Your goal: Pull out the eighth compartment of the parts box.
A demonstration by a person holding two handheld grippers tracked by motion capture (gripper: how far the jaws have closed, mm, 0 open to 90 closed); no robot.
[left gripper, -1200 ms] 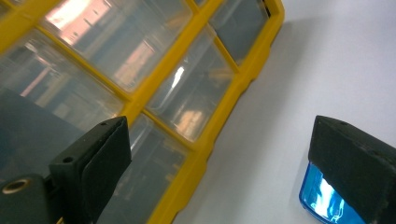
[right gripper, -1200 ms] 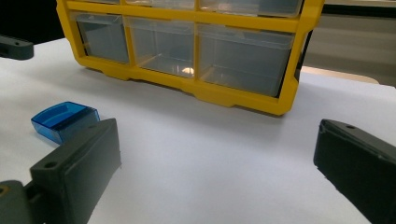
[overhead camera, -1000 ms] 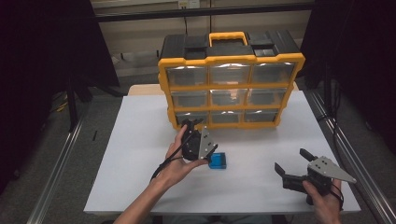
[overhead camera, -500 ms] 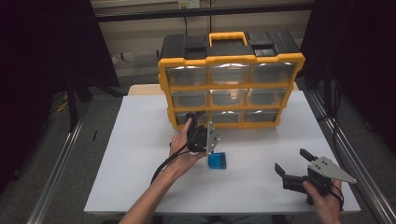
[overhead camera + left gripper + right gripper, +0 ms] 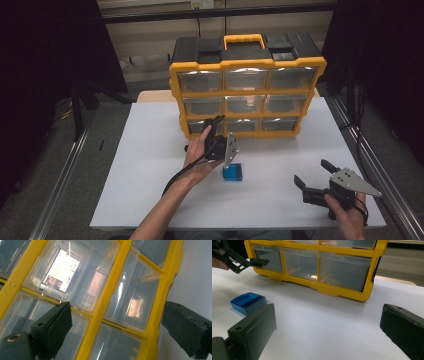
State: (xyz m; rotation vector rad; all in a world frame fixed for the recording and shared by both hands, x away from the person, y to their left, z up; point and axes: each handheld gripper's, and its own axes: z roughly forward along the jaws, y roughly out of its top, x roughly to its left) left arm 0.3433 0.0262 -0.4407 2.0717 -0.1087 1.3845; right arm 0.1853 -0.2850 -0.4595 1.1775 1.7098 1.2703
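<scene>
We hold our left hand-held gripper point(image 5: 216, 125) up against the lower-left front of the yellow drawer organizer point(image 5: 246, 90), which stands upright toward the far side of the white bench point(image 5: 145, 150). In the high view its tips sit right at the bottom-left clear drawer point(image 5: 199, 125), though from there we cannot tell whether they touch it. The left gripper view looks tilted along the jaws: they stand wide apart and released, with nothing between them, the organizer's yellow frame point(image 5: 105, 302) and transparent drawer fronts close behind them, and the frame's outer edge and the white bench at the right of that picture.

The small blue translucent box point(image 5: 232, 173) lies on the bench just in front of our left hand point(image 5: 197, 155), apart from the organizer and near the bench's middle. The right gripper view shows it too, low at the left, lying flat on the white surface with nothing touching it.

Our right hand-held gripper point(image 5: 314, 178) is near the front right corner of the bench, well apart from both the box and the organizer, pointing left toward the box. Its jaws are spread and released, holding nothing; in its own view they frame bare bench, with the organizer's bottom row of drawers beyond.
</scene>
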